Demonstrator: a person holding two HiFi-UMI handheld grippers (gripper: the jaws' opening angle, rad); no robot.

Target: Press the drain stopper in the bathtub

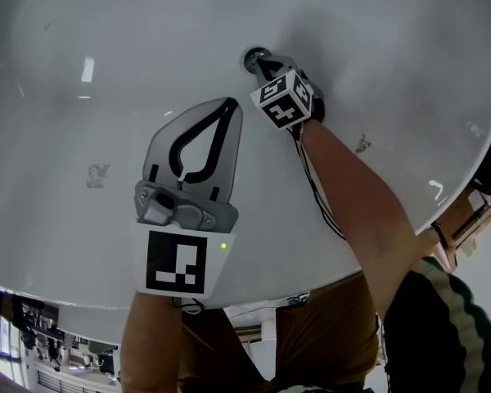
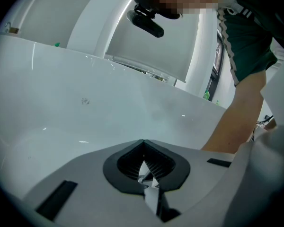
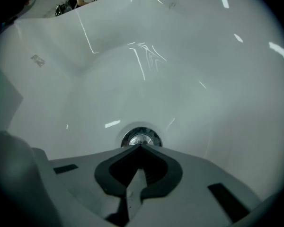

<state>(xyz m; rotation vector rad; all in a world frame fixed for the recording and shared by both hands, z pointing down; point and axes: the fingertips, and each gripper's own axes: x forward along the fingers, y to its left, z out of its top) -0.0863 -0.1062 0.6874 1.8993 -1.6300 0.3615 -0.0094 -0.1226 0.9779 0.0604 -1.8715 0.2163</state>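
The chrome drain stopper sits in the white bathtub floor; in the head view the drain stopper shows at the top middle. My right gripper is shut with nothing in it, pointing steeply down, its tips just over the near edge of the stopper. In the head view the right gripper reaches the stopper under its marker cube. My left gripper hangs shut and empty over the tub floor, nearer to me and left of the drain. In its own view the left gripper faces the bare tub wall.
The white tub curves up all round, with its rim near my body. My right forearm stretches across the tub's right half. A fitting stands by the rim at the far right.
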